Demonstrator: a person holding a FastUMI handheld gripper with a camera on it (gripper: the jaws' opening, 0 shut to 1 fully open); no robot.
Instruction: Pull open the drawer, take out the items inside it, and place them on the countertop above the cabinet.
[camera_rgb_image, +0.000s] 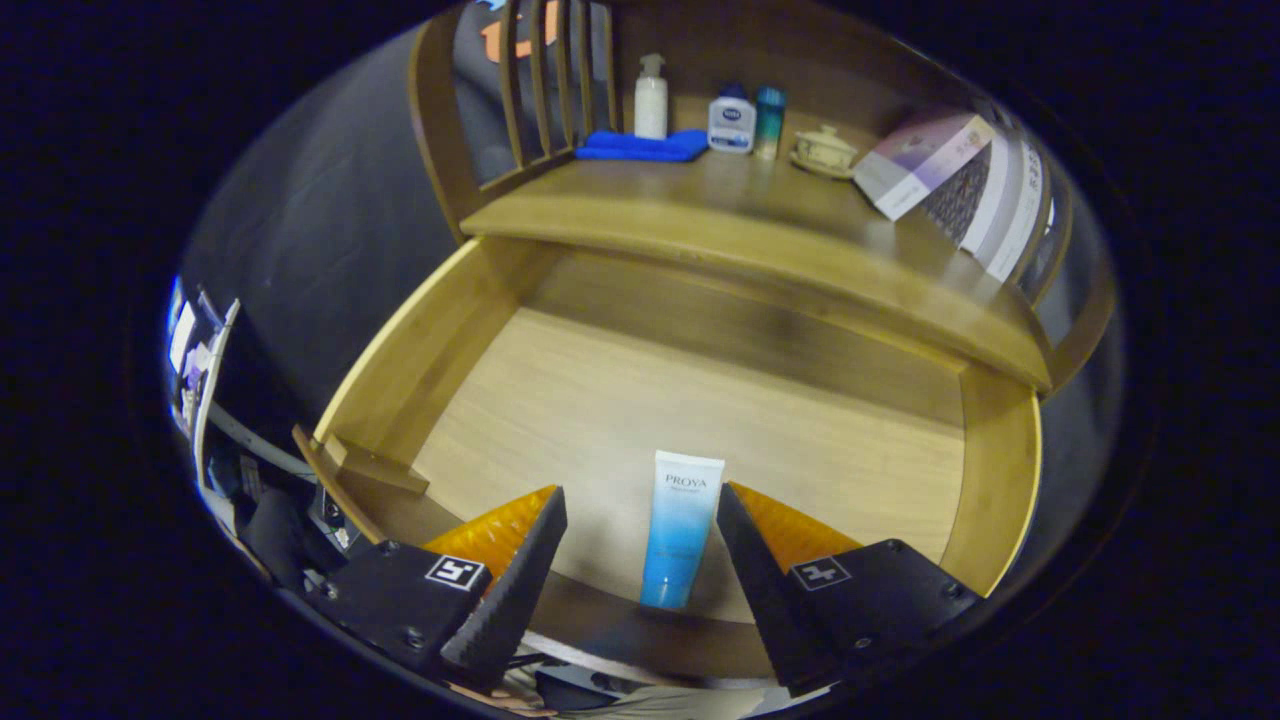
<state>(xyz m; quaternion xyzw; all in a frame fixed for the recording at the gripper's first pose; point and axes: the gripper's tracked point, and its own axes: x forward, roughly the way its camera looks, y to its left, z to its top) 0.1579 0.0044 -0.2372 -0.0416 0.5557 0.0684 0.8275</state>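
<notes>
We hold the gripper (640, 520) spread wide over the pulled-out drawer (440, 330), its fingers apart on either side of a blue-and-white tube (680, 530) lying on the drawer floor, neither finger touching it. Beyond, bottles (731, 118) and a blue cloth (640, 146) sit on the countertop (740, 215).

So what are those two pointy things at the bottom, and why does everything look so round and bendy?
Those are the tongs, a grabbing tool a person holds in a hand. A tiny camera rides on it and looks forward along its two fingers, and its wide lens bends everything round. The tongs are open and hold nothing. Between the fingers lies a blue and white tube, flat on the floor of an open wooden drawer. Above the drawer is the countertop. On it sit a folded blue cloth, a white pump bottle, a small white bottle, a teal can, a little lidded cup and a box.
</notes>
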